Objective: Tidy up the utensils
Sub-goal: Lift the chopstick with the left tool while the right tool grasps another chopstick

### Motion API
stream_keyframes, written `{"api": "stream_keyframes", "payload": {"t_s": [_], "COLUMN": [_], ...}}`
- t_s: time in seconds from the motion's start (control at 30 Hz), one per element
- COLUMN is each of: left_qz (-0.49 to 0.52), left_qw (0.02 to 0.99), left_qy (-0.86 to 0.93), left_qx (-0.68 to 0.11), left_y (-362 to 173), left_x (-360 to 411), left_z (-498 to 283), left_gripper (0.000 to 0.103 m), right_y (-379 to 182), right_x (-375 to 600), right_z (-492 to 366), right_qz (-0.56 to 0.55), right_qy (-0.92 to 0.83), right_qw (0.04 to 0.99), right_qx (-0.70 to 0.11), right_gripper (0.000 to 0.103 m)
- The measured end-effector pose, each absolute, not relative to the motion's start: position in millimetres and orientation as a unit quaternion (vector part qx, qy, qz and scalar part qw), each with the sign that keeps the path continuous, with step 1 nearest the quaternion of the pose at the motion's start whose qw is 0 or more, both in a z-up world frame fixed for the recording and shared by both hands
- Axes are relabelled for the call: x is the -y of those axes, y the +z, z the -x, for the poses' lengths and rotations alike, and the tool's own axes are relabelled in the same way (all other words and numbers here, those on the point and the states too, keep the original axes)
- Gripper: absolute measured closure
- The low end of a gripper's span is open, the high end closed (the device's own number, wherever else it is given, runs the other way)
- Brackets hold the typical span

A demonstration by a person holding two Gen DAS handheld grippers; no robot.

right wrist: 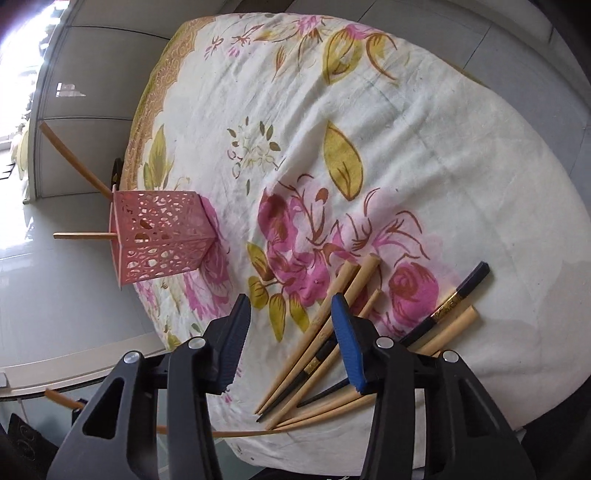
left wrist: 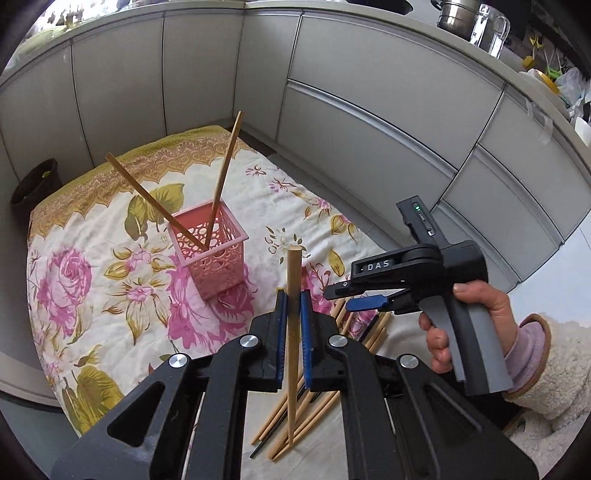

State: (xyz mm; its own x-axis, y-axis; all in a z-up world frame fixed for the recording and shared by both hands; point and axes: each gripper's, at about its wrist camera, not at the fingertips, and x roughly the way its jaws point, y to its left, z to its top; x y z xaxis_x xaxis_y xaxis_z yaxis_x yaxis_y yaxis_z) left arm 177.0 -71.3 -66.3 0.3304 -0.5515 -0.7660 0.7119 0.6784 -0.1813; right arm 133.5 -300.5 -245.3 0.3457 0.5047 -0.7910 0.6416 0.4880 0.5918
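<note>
My left gripper point(left wrist: 293, 301) is shut on a wooden chopstick point(left wrist: 293, 280), held upright above the table, right of and nearer than the pink perforated holder point(left wrist: 210, 251). Two wooden chopsticks point(left wrist: 221, 184) lean in the holder. The holder also shows in the right wrist view point(right wrist: 159, 236). A pile of wooden and dark chopsticks point(right wrist: 332, 354) lies on the floral cloth point(right wrist: 406, 147). My right gripper point(right wrist: 291, 328) is open and empty, hovering over the pile's left side; it also shows in the left wrist view point(left wrist: 341, 297).
Grey cabinet fronts point(left wrist: 369, 110) surround the cloth-covered table. A dark bin point(left wrist: 35, 184) stands at the far left. A counter with a metal pot point(left wrist: 458, 16) runs above right.
</note>
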Motion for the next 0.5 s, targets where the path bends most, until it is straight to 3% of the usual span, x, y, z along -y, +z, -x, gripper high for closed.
{"api": "stream_keyframes", "payload": {"t_s": [0.23, 0.37, 0.5], "left_qz": [-0.086, -0.084, -0.083], "left_qw": [0.815, 0.819, 0.824], "left_qy": [-0.393, -0.390, -0.392], "left_qx": [-0.418, -0.412, -0.400], "left_y": [-57.8, -55.5, -46.8], "left_x": [58.7, 55.9, 54.1], "left_z": [-173.4, -171.6, -166.0], "left_gripper": [0.097, 0.097, 0.097], "right_y": [-260.5, -258.9, -256.2], "right_x": [302.8, 296.0, 285.7], "right_z": [-148.7, -161.9, -177.5], "right_qz": [-0.497, -0.450, -0.418], "right_qy": [-0.066, -0.086, -0.119], "right_qw": [0.637, 0.628, 0.616], "right_qx": [-0.586, -0.629, -0.657], "right_gripper": [0.058, 0.063, 0.058]}}
